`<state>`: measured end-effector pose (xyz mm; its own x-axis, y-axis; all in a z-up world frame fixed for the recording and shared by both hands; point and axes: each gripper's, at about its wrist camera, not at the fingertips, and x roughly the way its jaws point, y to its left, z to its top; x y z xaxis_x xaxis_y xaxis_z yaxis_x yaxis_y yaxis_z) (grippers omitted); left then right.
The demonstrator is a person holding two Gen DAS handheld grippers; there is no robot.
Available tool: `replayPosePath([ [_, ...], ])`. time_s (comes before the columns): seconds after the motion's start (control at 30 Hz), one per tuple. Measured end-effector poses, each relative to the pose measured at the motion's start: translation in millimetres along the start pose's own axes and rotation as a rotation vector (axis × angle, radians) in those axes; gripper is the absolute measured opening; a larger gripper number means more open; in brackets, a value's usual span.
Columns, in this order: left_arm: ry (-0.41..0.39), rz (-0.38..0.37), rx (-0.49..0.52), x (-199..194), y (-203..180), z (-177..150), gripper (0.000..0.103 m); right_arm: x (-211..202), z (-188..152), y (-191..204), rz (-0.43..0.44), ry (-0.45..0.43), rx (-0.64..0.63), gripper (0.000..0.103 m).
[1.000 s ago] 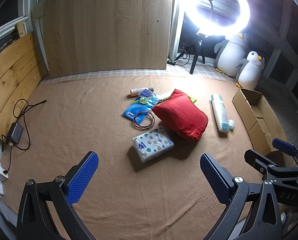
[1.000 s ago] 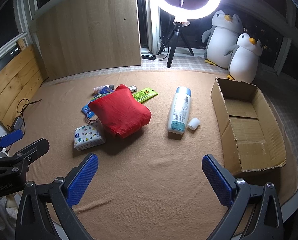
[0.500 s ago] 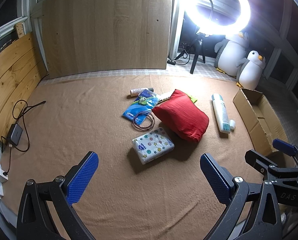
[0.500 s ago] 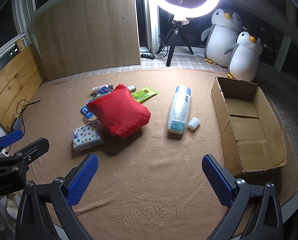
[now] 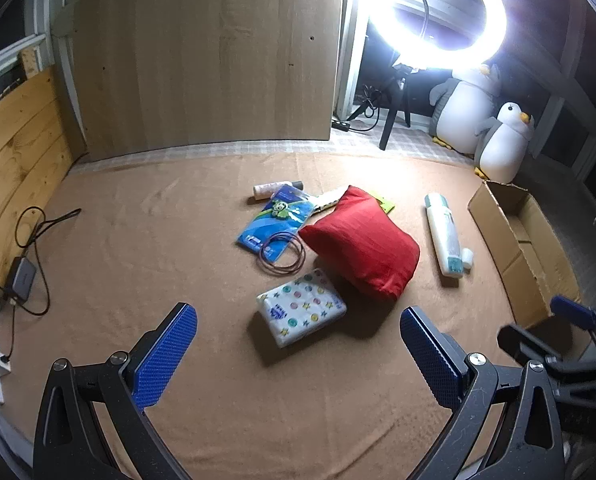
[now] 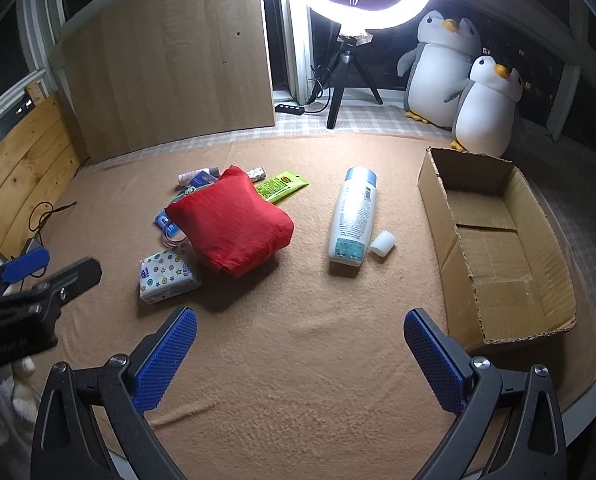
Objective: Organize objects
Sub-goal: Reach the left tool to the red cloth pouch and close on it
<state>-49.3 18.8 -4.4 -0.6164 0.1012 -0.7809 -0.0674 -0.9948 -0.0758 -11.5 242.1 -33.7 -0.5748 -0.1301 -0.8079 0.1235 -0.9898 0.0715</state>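
From the left wrist, the view has crept slightly nearer the pile than a second ago; nothing on the tan, napped blanket (image 5: 145,216) has shifted. The left gripper (image 5: 298,354) hovers with its blue, dimpled pads spread wide and nothing between them, just short of the soft patterned tissue pack (image 5: 301,309). Beyond it a puffy red fabric bag (image 5: 362,242) lies against a glossy blue packet (image 5: 275,220) with thin wire rings (image 5: 282,254) on its near corner, and a small tube (image 5: 271,188) lies behind. From the right wrist, the scene sits a little lower and closer than before. The right gripper (image 6: 300,356) is likewise splayed wide and empty above bare blanket. A smooth white bottle (image 6: 352,218) lies flat with its loose white cap (image 6: 382,243) just beside its near end, a flat green sachet (image 6: 281,186) rests near the red bag, and the open corrugated cardboard box (image 6: 442,208), rough-edged, stands to the right of the bottle.
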Motion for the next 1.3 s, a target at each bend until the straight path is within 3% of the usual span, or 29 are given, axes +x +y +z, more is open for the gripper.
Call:
replayPosePath([
  [0.47,0.026,-0.027,0.013,51,-12,37,0.102,4,-3,-18,-0.036,0.032,0.023,0.102],
  [0.67,0.048,-0.036,-0.002,86,-12,66,0.089,7,-4,-25,-0.055,0.048,0.021,0.102],
  [0.9,0.114,-0.100,-0.015,132,-21,92,0.074,7,-8,-41,-0.088,0.059,0.035,0.102],
  [1.3,0.214,-0.195,0.002,177,-45,92,0.056,7,-18,-68,-0.107,0.081,0.104,0.102],
])
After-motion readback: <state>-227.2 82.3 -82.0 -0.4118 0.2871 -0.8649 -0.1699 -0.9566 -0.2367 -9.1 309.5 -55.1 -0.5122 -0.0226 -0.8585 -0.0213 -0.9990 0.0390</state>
